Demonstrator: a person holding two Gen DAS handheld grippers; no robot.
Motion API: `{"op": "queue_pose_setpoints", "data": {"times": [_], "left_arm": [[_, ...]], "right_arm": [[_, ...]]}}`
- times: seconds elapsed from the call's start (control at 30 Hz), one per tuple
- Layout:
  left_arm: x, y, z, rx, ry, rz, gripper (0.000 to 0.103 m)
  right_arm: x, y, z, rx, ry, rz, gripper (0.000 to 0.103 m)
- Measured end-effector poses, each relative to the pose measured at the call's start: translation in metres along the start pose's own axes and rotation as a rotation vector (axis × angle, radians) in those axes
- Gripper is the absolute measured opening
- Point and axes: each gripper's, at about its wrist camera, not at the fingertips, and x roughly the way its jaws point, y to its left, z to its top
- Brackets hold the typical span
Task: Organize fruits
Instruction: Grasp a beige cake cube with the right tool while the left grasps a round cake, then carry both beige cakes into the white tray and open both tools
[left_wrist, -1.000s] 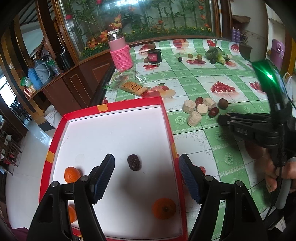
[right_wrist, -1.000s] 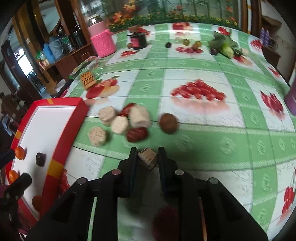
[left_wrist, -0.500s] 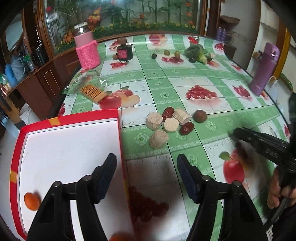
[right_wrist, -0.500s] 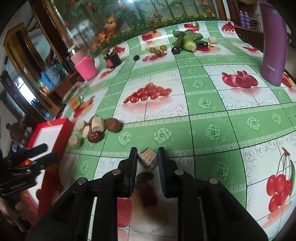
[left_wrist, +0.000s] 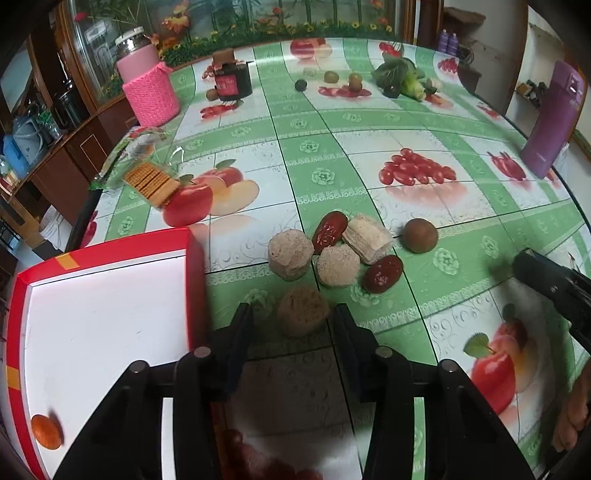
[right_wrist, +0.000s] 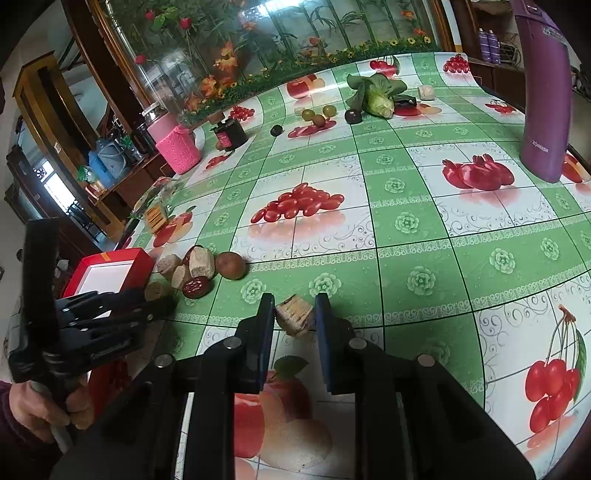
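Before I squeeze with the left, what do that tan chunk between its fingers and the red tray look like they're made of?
Tan chunk: dry, porous, matte, crumbly-looking surface, perhaps a puffed or freeze-dried snack; probably crushable. Red tray: stiff, smooth red rim with orange tape patches and a flat white floor, likely plastic or coated board; I can't tell which.

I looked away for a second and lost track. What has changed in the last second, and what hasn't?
The left gripper left the red tray, moved right to the pile on the table, and now stands open around a tan chunk, not yet closed. The right gripper drifted right, away from the pile, staying shut on its small woody piece. The pile and the orange in the tray stayed put.
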Motion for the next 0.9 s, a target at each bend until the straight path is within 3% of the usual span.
{"op": "queue_pose_setpoints", "data": {"times": [0.1, 0.17, 0.4, 0.67, 0.9], "left_arm": [[0.002, 0.002, 0.003, -0.020, 0.002, -0.012, 0.038], [0.002, 0.000, 0.004, -0.029, 0.007, -0.032, 0.027], [-0.013, -0.008, -0.010, -0.033, -0.009, -0.070, 0.027], [-0.067, -0.009, -0.034, -0.059, -0.123, -0.099, 0.027], [-0.111, 0.021, -0.057, -0.134, -0.219, -0.090, 0.027]], "right_arm": [[0.000, 0.000, 0.000, 0.001, -0.002, -0.004, 0.024], [0.000, 0.000, 0.000, 0.000, -0.004, -0.007, 0.024], [-0.002, -0.002, 0.002, -0.007, -0.027, -0.037, 0.024], [-0.011, -0.002, 0.003, -0.017, -0.094, -0.090, 0.024], [-0.021, 0.004, 0.004, -0.042, -0.169, -0.102, 0.024]]}}
